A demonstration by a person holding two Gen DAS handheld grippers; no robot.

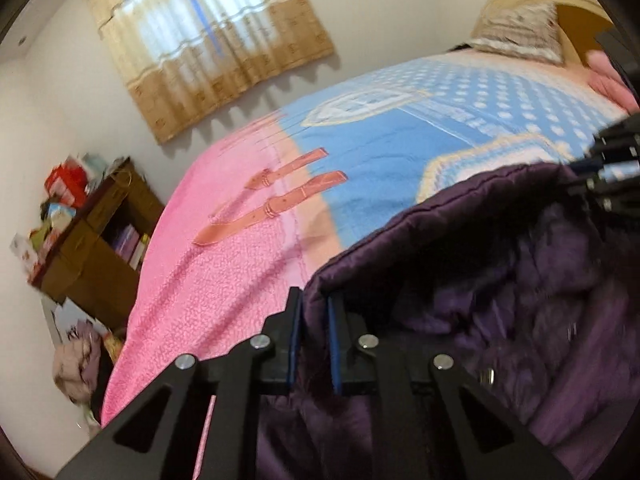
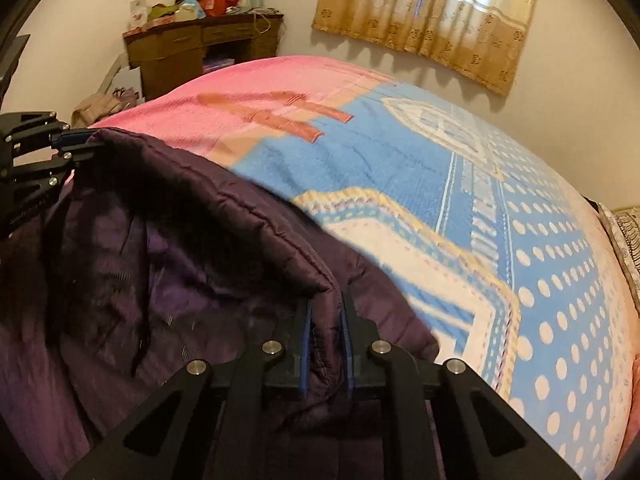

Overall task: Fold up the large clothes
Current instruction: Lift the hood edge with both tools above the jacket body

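Left tool: your left tool (image 1: 315,322) is clenched on the edge of the purple coat (image 1: 500,280), with only a thin strip of hem between the blue pads (image 1: 332,344).
Right tool: your right tool (image 2: 327,328) is clamped on another point of the same quilted edge, the fabric bunched between its fingers.
Coat: it lies heaped at the near side of the bed (image 2: 400,152), on the pink and blue blanket (image 1: 224,264), its rim stretched between your two tools.
Slip risk: the left bite looks shallow and the shell looks slick; I judge that a quick lift could pull the hem out of that tool.
Layer risk: the coat is thick and crumpled, and I cannot tell whether each tool holds one layer or several. Catch lining with shell and the fold will come out twisted.
Uneven pull: if one hand leads, the rim will skew and the bulk will drag sideways.
Blanket: I can't see any of it caught in either tool, but the fuzzy pile sits just under the coat and could snag or ruck as the coat slides.
Blur: both views smear at the coat, so check the grips before you lift.
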